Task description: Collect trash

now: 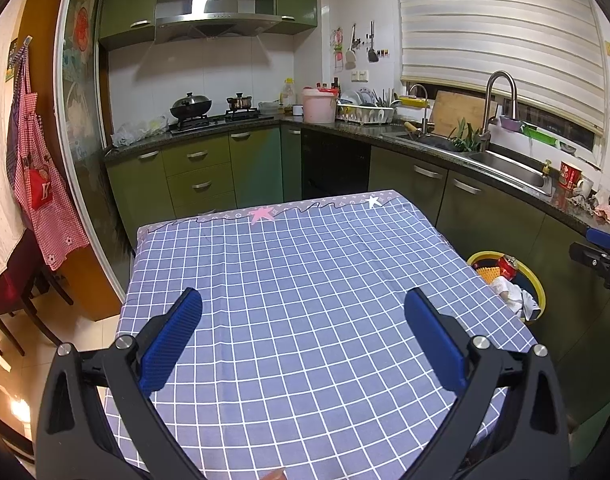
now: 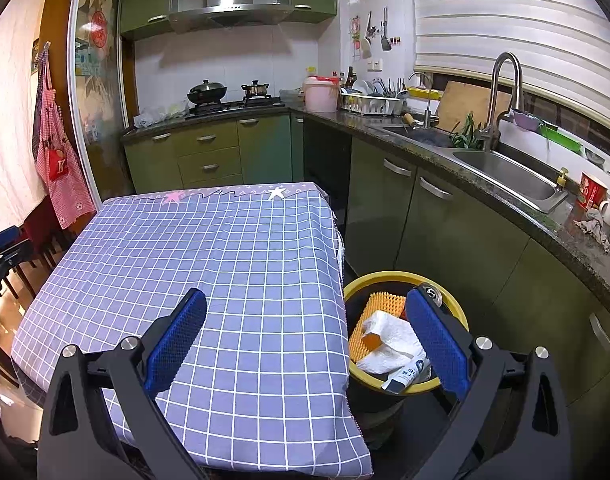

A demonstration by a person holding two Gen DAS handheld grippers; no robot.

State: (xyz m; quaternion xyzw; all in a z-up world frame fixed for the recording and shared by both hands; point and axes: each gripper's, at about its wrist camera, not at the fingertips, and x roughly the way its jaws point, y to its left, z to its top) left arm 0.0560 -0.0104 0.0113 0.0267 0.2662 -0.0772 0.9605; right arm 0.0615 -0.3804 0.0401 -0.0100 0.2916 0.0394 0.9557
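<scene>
Right wrist view puts your right gripper point(image 2: 305, 332) with its jaws spread wide and nothing between them, one blue pad over the checked tablecloth point(image 2: 193, 264) and the other over the yellow-rimmed bin point(image 2: 385, 277) that stands on the floor just beside the table's right edge; the trash sits inside that bin, a crumpled white paper towel point(image 2: 389, 340) on top of an orange ridged piece point(image 2: 379, 305), a white tube point(image 2: 405, 374) against the near rim, and a can top point(image 2: 433, 294) peeking behind your pad; left wrist view shows your left gripper point(image 1: 303, 320) equally wide open and empty above the cloth, with the red can point(image 1: 507, 266) visible in the bin at the right; no loose rubbish shows on the cloth in either view, so I judge the collecting close to finished; to do this step well, sweep both cameras slowly over the near edge and the floor beside the table, which the frames do not show, before you call it done; keep the right pads clear of the bin's rim as you draw back, since a nudge could tip it; hold the jaws open until something is squarely between them.
</scene>
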